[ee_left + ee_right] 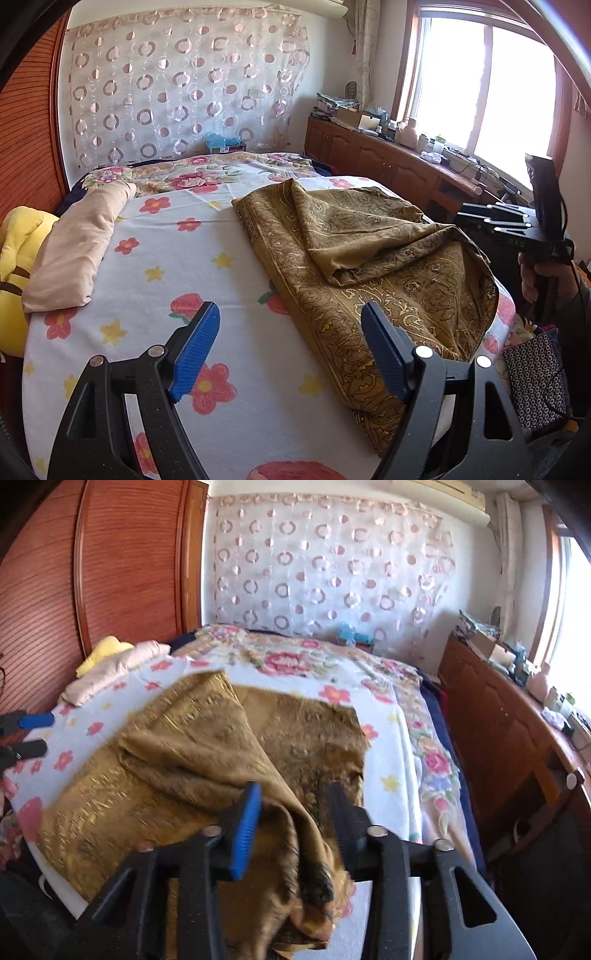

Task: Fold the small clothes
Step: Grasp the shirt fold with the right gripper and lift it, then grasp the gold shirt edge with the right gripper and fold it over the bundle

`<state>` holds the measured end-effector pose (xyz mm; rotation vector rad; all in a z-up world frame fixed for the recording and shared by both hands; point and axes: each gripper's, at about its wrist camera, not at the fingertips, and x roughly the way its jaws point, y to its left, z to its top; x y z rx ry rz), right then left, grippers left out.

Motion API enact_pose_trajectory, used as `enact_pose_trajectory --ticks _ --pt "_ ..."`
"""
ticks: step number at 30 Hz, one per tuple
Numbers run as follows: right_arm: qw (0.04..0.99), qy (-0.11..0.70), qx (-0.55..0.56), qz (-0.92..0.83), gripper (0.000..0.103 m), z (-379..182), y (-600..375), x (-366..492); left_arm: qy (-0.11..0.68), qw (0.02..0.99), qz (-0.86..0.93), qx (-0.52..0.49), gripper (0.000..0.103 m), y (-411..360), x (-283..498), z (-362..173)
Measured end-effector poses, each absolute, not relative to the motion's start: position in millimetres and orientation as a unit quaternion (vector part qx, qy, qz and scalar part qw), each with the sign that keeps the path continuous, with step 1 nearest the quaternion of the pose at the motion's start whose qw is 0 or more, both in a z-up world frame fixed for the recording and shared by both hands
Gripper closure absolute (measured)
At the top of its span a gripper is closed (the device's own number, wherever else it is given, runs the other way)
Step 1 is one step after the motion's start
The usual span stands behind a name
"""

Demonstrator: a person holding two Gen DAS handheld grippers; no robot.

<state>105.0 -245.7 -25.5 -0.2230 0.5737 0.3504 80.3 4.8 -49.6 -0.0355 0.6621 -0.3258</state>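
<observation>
A golden-brown patterned cloth (pixel 369 266) lies rumpled on the right half of the flowered bed sheet (pixel 177 258), one flap folded over itself. My left gripper (pixel 290 308) hovers open above the sheet at the cloth's near left edge, with nothing between its fingers. In the right wrist view a raised fold of the cloth (pixel 184 760) runs up between the fingers of my right gripper (pixel 294 788). Its jaws stand apart and the pads do not press on the fabric. A hand (pixel 535 280) holds the right gripper's black body (pixel 509 225) past the bed's right edge.
A beige pillow (pixel 77 251) and a yellow plush toy (pixel 18 258) lie along the bed's left side. A wooden cabinet (pixel 388 162) with clutter runs under the window. A wardrobe (pixel 110 572) stands at the left. A dotted bag (pixel 535 380) sits beside the bed.
</observation>
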Motion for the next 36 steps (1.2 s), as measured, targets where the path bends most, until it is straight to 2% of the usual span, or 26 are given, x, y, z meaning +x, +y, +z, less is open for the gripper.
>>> enact_pose_trajectory --ticks 6,22,35,36 --pt "0.926 0.275 -0.131 0.225 0.051 -22.6 -215.2 97.9 0.327 0.932 -0.157 -0.019 0.023 4.7 80.5 -53.5" --pt "0.849 0.358 -0.190 0.339 0.051 -59.5 -125.5 149.2 0.328 0.933 -0.149 -0.021 0.023 11.8 79.2 -56.3" --pt "0.837 0.358 -0.233 0.341 0.050 -70.2 -106.3 173.1 0.332 0.931 -0.149 -0.023 0.023 11.3 79.9 -61.3" --pt "0.837 0.356 -0.235 0.342 0.053 -71.8 -105.0 170.7 0.332 0.931 -0.150 -0.024 0.023 11.4 79.7 -61.0"
